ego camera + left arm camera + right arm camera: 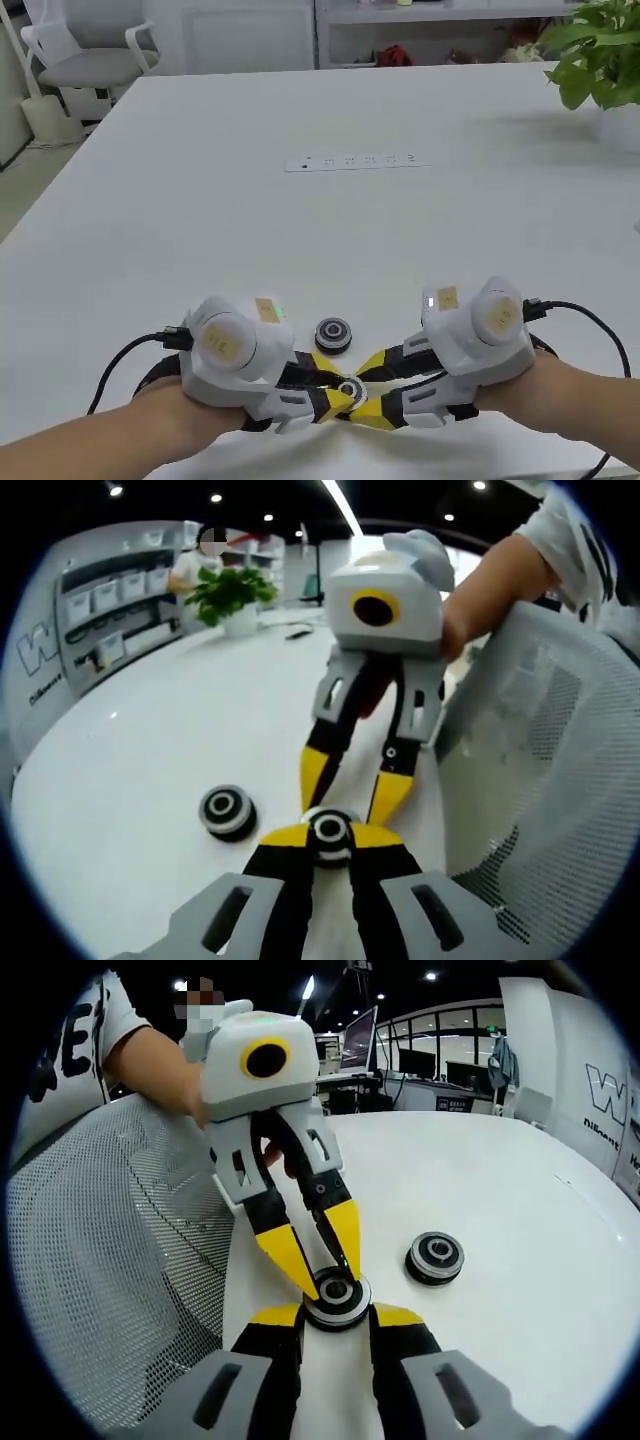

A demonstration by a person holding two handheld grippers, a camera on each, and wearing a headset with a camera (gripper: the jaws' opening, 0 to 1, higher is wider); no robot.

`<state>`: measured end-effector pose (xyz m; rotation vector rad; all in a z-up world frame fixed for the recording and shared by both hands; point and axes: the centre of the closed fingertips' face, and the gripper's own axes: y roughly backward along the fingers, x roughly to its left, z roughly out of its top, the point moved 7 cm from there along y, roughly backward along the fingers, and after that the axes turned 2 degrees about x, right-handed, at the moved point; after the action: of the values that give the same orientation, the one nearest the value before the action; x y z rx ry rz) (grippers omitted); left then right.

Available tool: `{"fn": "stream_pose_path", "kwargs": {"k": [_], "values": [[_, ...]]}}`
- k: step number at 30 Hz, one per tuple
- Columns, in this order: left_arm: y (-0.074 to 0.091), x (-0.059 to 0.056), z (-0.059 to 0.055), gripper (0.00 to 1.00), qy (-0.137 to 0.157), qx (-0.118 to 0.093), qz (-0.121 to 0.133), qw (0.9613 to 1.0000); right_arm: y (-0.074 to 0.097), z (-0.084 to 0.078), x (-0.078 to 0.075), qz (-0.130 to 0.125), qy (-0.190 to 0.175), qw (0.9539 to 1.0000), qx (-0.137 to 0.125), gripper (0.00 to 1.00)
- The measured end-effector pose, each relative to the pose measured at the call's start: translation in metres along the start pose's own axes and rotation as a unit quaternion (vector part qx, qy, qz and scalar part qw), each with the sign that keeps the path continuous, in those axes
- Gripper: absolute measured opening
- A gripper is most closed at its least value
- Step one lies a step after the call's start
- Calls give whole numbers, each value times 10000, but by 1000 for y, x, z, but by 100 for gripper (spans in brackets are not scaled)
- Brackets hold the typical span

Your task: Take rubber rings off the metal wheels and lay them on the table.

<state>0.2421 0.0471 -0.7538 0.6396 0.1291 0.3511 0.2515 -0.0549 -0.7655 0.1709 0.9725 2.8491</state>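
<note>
Between the tips of the left gripper (330,835) and the right gripper (337,1315), close to the white counter (300,230), a small metal wheel with a black rubber ring (349,388) is clamped by both pairs of jaws. One grip should be kept firm while the rubber is rolled off sideways, clear of the second ringed wheel (333,334) just beyond.

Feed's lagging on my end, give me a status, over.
Status: left gripper and right gripper both shut on one metal wheel, near edge of table. Second wheel beside them, rubber ring on. Nothing in the way.
</note>
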Motion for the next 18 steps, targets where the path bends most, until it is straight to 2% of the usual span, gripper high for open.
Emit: {"fn": "stream_pose_path", "kwargs": {"k": [6, 11, 18], "values": [[0, 0, 0, 13, 8, -12, 5, 10000, 3, -3, -1, 13, -39, 10000, 58, 20], [1, 1, 0, 13, 29, -17, 7, 10000, 6, -7, -3, -1, -146, 9998, 124, 10], [1, 1, 0, 13, 52, -16, 13, 10000, 6, -8, -4, 3, -293, 9994, 157, 6]]}}
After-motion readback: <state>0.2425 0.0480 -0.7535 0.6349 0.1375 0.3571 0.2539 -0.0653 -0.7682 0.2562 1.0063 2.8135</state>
